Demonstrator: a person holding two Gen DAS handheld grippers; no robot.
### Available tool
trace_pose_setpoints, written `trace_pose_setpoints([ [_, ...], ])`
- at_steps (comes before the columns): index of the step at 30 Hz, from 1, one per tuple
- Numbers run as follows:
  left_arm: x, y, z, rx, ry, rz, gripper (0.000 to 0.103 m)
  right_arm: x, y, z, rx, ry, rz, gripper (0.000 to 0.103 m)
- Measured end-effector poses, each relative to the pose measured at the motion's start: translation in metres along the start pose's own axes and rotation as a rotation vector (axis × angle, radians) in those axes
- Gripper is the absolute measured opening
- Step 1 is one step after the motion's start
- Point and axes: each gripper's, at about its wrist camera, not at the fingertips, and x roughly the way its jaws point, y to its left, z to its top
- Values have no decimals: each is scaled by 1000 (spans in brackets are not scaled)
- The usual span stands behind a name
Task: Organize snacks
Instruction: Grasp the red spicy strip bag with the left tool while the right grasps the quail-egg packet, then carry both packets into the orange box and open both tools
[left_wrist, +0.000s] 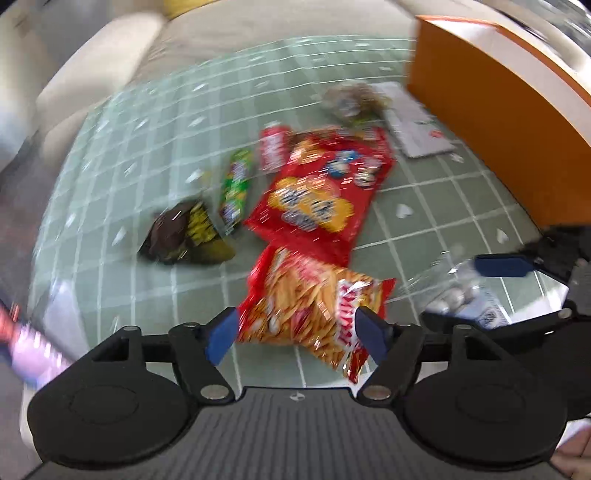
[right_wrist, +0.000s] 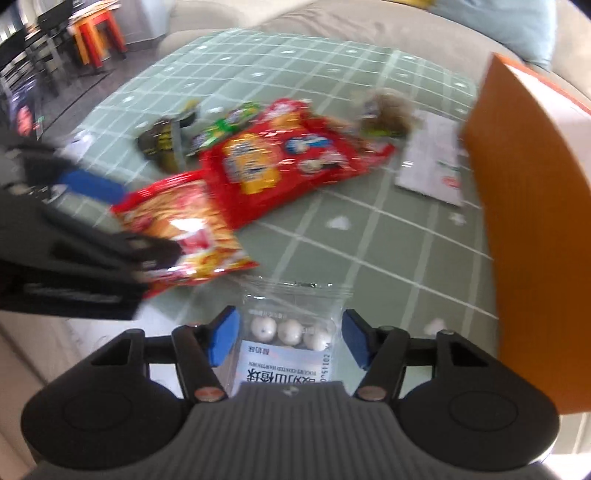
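Snacks lie on a green checked tablecloth (left_wrist: 122, 147). My left gripper (left_wrist: 297, 334) is open, its blue pads either side of the near end of a red-and-orange chips bag (left_wrist: 306, 299), also in the right wrist view (right_wrist: 188, 229). My right gripper (right_wrist: 288, 339) is open around a clear packet of white balls (right_wrist: 291, 332), which also shows in the left wrist view (left_wrist: 461, 295). Beyond lie a large red snack bag (left_wrist: 325, 192), a green tube pack (left_wrist: 236, 184), a dark brown and yellow bag (left_wrist: 184, 232), a small red pack (left_wrist: 273, 144) and a brownish clear bag (left_wrist: 351, 99).
An orange box (left_wrist: 491, 110) stands at the right edge of the table, also in the right wrist view (right_wrist: 535, 221). A flat white packet (left_wrist: 417, 125) lies beside it. A beige sofa (left_wrist: 92, 74) is behind the table. Both views are motion-blurred.
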Motion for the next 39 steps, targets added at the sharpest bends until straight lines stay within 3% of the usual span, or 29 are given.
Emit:
trace_pose_setpoints([
  [2,-3,8,-3,-129,21,-16,84,0,-8,0,30,-1,-15,60],
  [6,0,28,-8,-360,49,-162,85,-2,-19,0,66,-2,-12,60],
  [8,7,33,-7,-434,66,-149,84,-7,-20,0,66,-3,6,63],
  [11,15,35,-2,-491,65,-109,85,-12,-16,-3,35,-4,24,77],
  [13,20,37,1,-518,62,-105,86,-12,-13,-5,19,7,24,78],
  [18,30,30,8,-521,81,-53,86,-4,-17,-10,47,56,9,79],
  [24,40,21,11,-512,95,-49,83,1,-21,-16,74,66,19,74],
  [29,38,13,9,-468,74,-42,73,1,-21,-16,58,40,5,62],
  [34,31,5,8,-413,46,-31,57,-2,-26,-17,69,25,18,59],
  [39,19,-6,2,-368,4,-24,49,-7,-30,-20,75,11,18,57],
])
